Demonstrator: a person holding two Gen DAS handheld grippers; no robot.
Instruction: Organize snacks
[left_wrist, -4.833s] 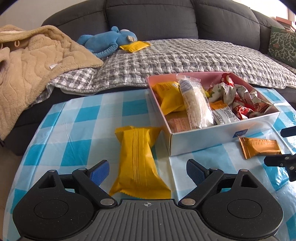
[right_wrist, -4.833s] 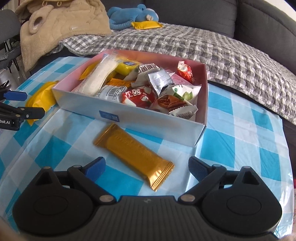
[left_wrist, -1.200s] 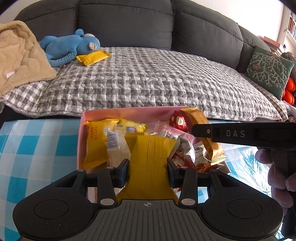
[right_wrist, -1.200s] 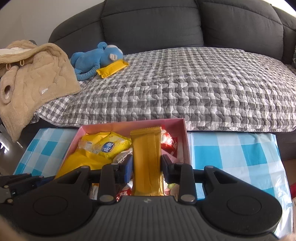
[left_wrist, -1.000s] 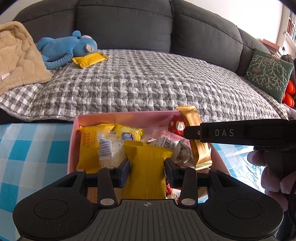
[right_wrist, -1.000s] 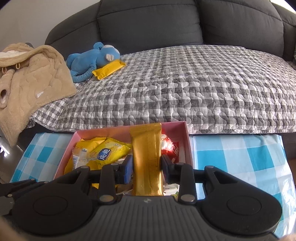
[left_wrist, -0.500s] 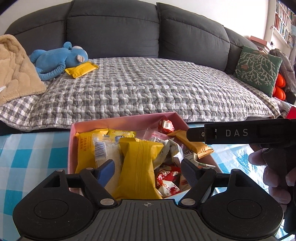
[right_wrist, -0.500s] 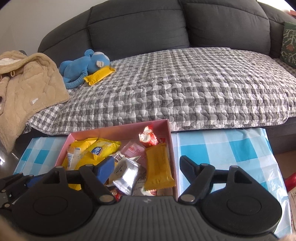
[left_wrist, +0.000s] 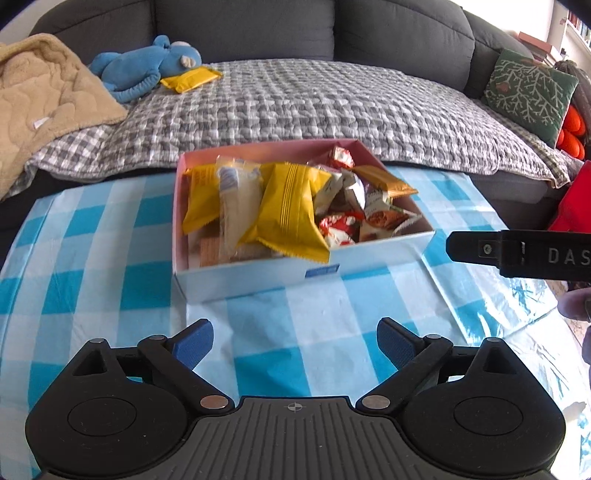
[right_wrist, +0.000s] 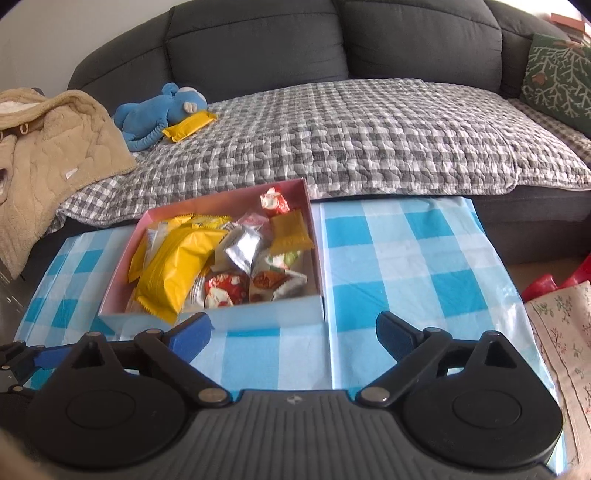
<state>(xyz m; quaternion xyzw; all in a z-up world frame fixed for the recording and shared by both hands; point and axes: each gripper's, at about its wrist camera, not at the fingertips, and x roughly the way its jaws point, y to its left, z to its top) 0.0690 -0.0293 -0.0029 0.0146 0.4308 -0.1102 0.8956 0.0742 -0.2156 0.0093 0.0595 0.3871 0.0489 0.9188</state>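
- We've got a blue-and-white checked cloth (left_wrist: 92, 258) on the table
- box (left_wrist: 258, 278) is pale blue outside, pink inside
- biggest snack pack (left_wrist: 291, 210) is bright yellow, ribbed
- sofa (right_wrist: 258, 40) dark grey, its throw (right_wrist: 369, 140) grey-white gingham
- plush toy (right_wrist: 162, 107) blue
- tongs' pads (left_wrist: 194, 341) blue on black

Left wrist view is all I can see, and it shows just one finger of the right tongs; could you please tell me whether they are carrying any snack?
Observer: No. In the right wrist view the right tongs are opening with nothing between them. Only the checked tablecloth shows in the gap, just in front of the snack box.
Operator: Thank you. Is anything lying past the tablecloth on that side?
Observer: Yes, a floral fabric lies right beside the tablecloth's right edge.
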